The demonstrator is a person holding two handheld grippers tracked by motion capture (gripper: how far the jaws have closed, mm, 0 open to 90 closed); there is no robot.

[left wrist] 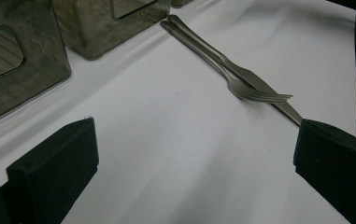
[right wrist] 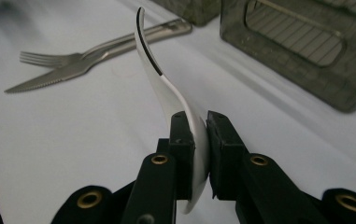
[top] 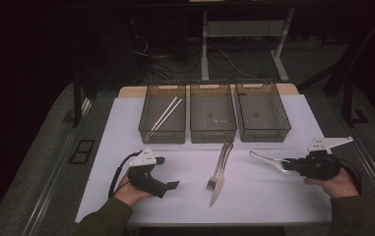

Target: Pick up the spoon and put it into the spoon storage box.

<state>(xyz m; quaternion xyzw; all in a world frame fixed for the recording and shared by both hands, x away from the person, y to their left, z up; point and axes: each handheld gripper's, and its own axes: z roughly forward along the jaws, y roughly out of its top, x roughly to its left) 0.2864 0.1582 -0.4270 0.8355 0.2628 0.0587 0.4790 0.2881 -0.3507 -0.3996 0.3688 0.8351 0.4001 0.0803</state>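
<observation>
My right gripper is at the right of the white mat, shut on the bowl of a white spoon whose handle points left. In the right gripper view the spoon stands edge-on between the jaws of that gripper. A metal fork and knife lie side by side mid-mat. My left gripper is held at the left, open and empty. Its view shows the wide gap of the gripper, with the fork and knife beyond.
Three dark see-through bins stand in a row at the back: left bin with white chopsticks inside, middle bin, right bin. The white mat ends near the person's hands. Dark floor and desk legs lie behind.
</observation>
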